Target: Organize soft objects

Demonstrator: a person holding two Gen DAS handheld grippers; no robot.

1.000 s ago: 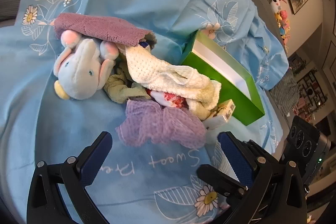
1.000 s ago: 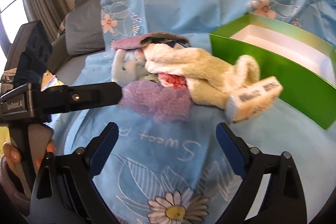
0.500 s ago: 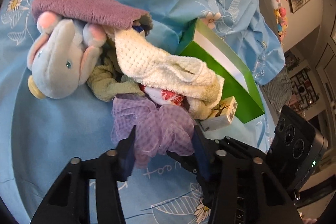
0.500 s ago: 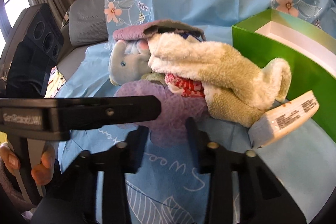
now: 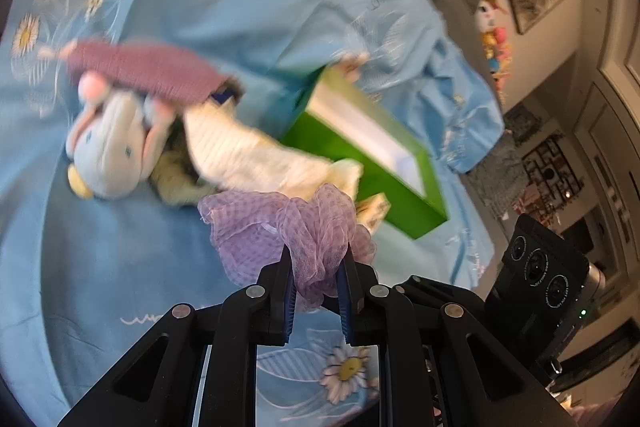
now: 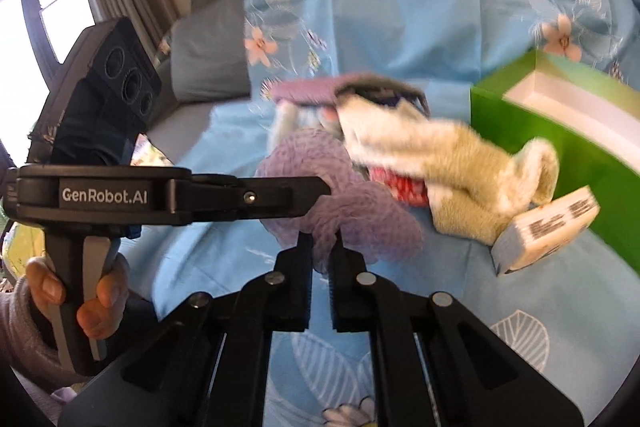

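Observation:
A purple mesh cloth (image 5: 280,227) is pinched by both grippers. My left gripper (image 5: 314,259) is shut on its near edge and holds it a little above the blue sheet. My right gripper (image 6: 320,247) is shut on the same purple mesh cloth (image 6: 344,195), with the left gripper's finger (image 6: 248,197) reaching in from the left. Behind lies a pile: a grey-blue plush elephant (image 5: 108,143), a mauve towel (image 5: 140,71), a cream towel (image 5: 248,155) and a pale green cloth (image 5: 172,183). A red patterned item (image 6: 404,187) is half hidden under the cream towel (image 6: 440,163).
An open green box (image 5: 376,163) with a white inside stands right of the pile; it also shows in the right wrist view (image 6: 568,131). A small printed carton (image 6: 544,231) leans by it. A blue flowered sheet (image 5: 100,267) covers the sofa. Grey cushions (image 6: 208,63) lie behind.
Both grippers moved in from open and closed on the purple mesh cloth. The cloth has lifted off the sheet and pulled away from the pile toward me.

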